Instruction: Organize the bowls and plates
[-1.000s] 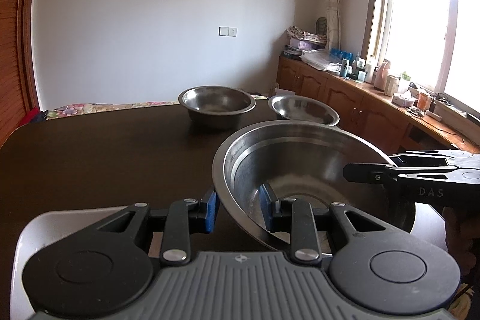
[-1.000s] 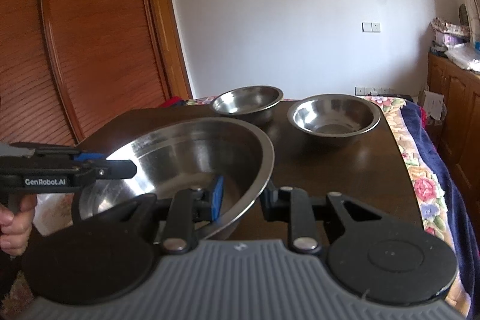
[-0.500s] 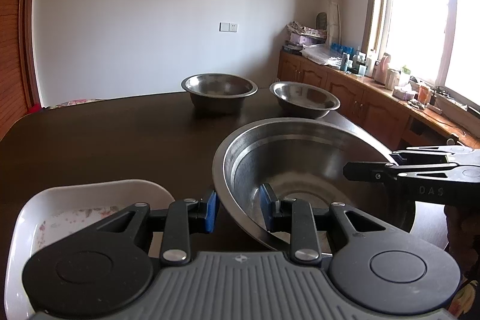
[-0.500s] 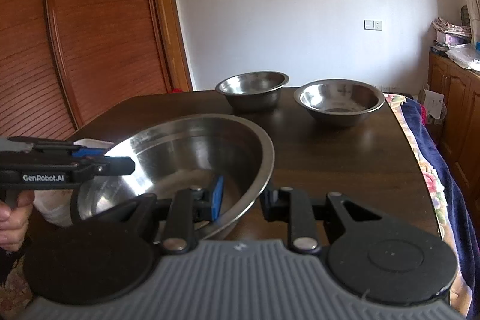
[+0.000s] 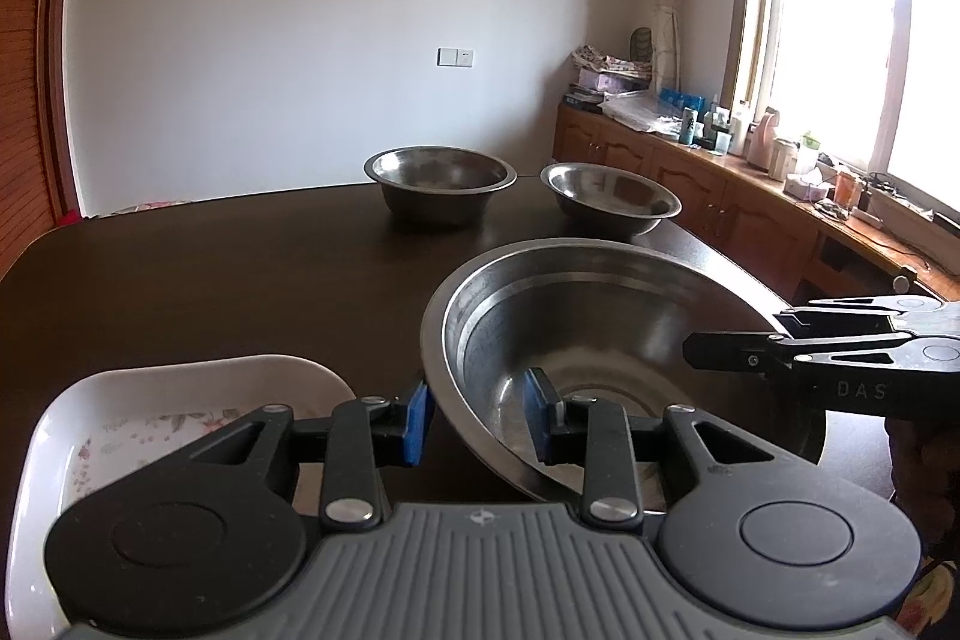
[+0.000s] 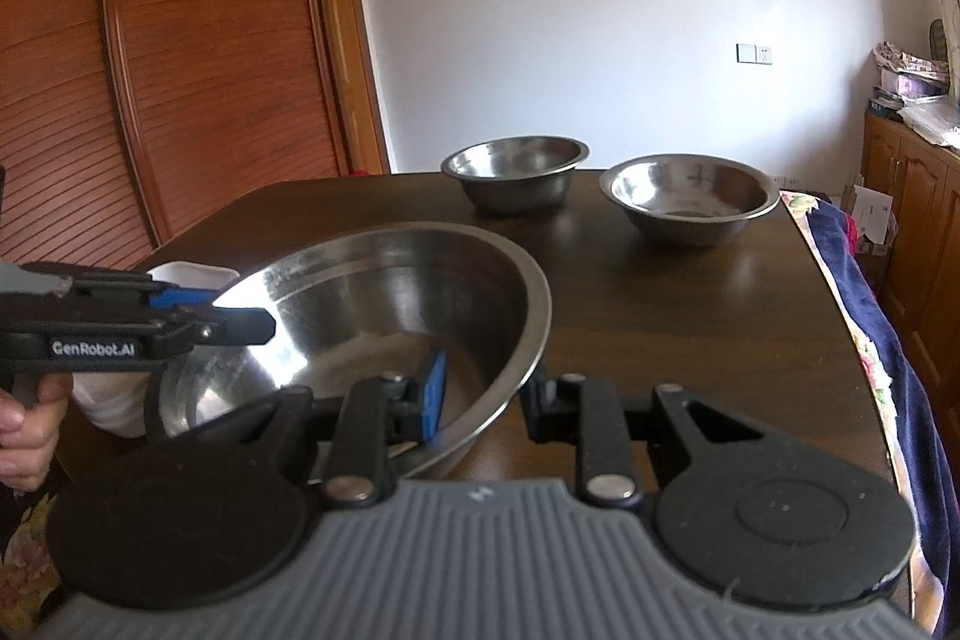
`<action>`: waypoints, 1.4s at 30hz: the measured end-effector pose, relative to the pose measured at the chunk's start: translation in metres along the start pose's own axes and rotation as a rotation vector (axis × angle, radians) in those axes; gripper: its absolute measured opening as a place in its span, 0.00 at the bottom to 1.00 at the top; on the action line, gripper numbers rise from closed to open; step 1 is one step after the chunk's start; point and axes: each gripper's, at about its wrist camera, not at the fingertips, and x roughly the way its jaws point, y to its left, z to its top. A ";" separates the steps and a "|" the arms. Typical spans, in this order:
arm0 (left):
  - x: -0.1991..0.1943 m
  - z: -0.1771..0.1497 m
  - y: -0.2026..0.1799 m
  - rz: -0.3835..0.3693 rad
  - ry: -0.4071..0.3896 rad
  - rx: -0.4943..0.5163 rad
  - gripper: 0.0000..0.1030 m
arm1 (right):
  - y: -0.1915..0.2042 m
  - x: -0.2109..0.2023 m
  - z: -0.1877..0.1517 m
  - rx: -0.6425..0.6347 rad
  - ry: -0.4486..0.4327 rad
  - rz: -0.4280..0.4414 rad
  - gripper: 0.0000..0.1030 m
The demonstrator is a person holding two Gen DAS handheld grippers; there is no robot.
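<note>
A large steel bowl (image 5: 600, 334) is held between both grippers over the near part of the dark table (image 5: 210, 274). My left gripper (image 5: 477, 421) is shut on its left rim. My right gripper (image 6: 483, 397) is shut on its right rim; the bowl also shows in the right wrist view (image 6: 384, 304). Each gripper shows in the other's view: the right one (image 5: 840, 358) and the left one (image 6: 120, 334). A white floral dish (image 5: 180, 400) lies left of the bowl. Two smaller steel bowls (image 5: 441, 184) (image 5: 609, 199) stand at the table's far side.
The table's right edge (image 6: 840, 304) borders a floral and blue cloth (image 6: 888, 376). Wooden slatted doors (image 6: 150, 70) stand on the left. A wooden counter with bottles (image 5: 750, 148) runs under the window on the right.
The large bowl, held by both grippers, has moved back toward the near edge and lower; the white dish has come more into view beside it.
</note>
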 end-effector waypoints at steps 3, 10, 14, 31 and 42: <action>0.000 0.000 0.000 -0.002 0.000 -0.001 0.61 | 0.000 -0.001 -0.001 -0.002 -0.005 0.006 0.28; -0.003 0.002 0.003 -0.008 -0.014 -0.011 0.79 | 0.006 -0.003 -0.003 -0.034 -0.019 -0.014 0.44; -0.008 0.003 0.005 -0.010 -0.027 -0.014 0.85 | 0.005 -0.008 -0.004 -0.036 -0.046 -0.035 0.57; -0.054 0.015 0.009 0.012 -0.147 -0.018 1.00 | 0.013 -0.049 -0.002 -0.033 -0.162 -0.155 0.71; -0.058 0.030 0.008 0.020 -0.176 0.017 1.00 | 0.016 -0.061 0.009 -0.047 -0.220 -0.170 1.00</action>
